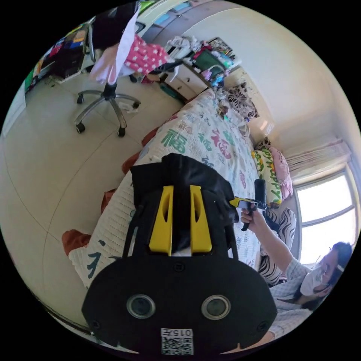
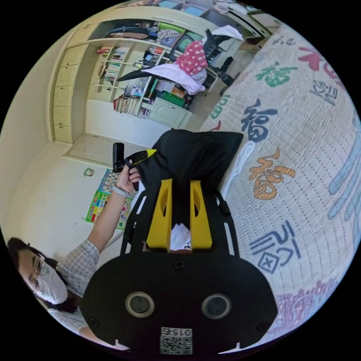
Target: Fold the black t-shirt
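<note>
Black cloth of the t-shirt [image 1: 180, 176] is bunched between the yellow jaws of the left tool [image 1: 179, 188], which is clenched on it above the bed [image 1: 203, 139]. In the right gripper view the same t-shirt [image 2: 195, 154] is gripped by the right tool [image 2: 179, 182] too, both jaws pressing on a fold, so the garment hangs stretched between the two over the bed's edge [image 2: 301, 169].

Left gripper view alone takes in the window [image 1: 327, 210], the curtain top, pillows [image 1: 269, 169] at the head of the bed, and an office chair [image 1: 107, 94] draped with a pink star-patterned garment [image 1: 144, 56]. It also catches the other tool held in the person's hand [image 1: 252, 216]. Right gripper view alone shows cream shelving [image 2: 113, 67] stacked with books, and a coloured poster [image 2: 101, 199] low on the wall.

Large Chinese characters in green, red, blue and orange are printed over the white quilted bedspread; I can't read them with confidence. A cushion carries lettering that seems to say HAPPY. Each tool body bears a small coded sticker [image 2: 176, 340]
</note>
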Motion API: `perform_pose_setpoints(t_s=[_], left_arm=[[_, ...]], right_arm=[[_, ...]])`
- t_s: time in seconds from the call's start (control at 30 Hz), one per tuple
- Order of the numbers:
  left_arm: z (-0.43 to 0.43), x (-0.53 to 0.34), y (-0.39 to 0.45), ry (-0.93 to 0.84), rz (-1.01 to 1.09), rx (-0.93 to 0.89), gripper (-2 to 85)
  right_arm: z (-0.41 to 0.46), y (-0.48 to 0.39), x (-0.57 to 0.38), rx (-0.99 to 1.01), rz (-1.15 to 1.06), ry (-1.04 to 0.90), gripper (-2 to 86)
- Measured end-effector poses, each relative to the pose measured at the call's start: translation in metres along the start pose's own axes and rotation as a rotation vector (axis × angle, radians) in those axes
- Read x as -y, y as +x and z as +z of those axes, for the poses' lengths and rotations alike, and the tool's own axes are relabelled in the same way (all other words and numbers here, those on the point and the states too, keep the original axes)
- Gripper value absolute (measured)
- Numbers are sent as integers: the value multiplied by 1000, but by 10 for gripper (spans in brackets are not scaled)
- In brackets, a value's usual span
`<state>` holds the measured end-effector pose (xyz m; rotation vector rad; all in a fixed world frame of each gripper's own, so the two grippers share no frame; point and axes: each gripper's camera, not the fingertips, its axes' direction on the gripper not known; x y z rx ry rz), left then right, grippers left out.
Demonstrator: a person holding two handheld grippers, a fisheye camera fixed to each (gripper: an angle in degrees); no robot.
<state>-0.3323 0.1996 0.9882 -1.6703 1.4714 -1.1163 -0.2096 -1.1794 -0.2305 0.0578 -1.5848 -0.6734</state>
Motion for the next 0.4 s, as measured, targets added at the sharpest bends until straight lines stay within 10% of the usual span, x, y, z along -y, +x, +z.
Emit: perform_pose_setpoints(t_s=[0.4], left_arm=[[-74,-241,33,266,37,-75,84]], right_arm=[[25,-56,-118,133,8,-228,91]])
